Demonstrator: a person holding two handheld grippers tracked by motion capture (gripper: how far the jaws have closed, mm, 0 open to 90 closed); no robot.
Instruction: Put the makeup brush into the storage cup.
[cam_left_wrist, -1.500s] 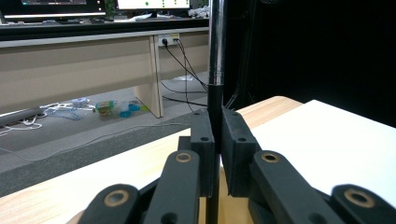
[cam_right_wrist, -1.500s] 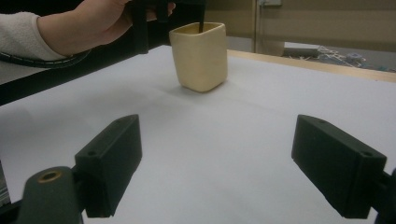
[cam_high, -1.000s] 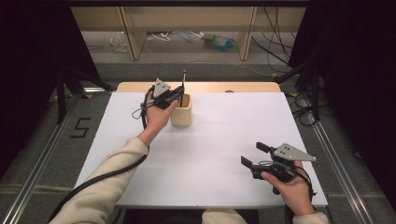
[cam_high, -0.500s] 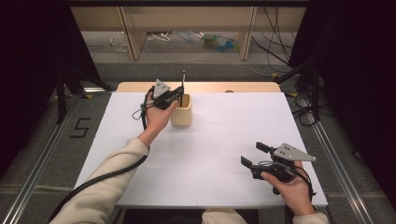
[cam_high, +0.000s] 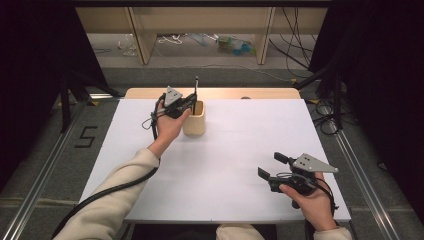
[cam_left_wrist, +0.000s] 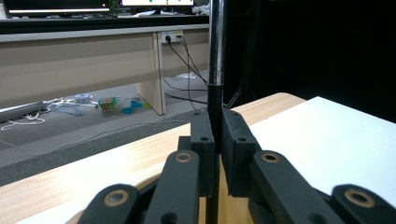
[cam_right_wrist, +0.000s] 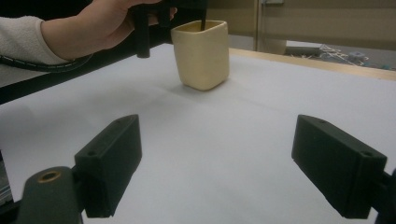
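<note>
Clamping a slim black-and-silver pen (cam_left_wrist: 216, 56) between its pads, the left hand-held gripper (cam_high: 186, 102) holds it upright over the cream square-sided cup (cam_high: 194, 119) at the far middle of the white worktop (cam_high: 240, 150). The pen's long axis runs vertical, its lower end already dipping inside the cup's mouth, so the coming move looks like a straight drop. The right hand-held gripper (cam_high: 270, 170) rests well apart at the near right, jaws spread wide with nothing between them.
</note>
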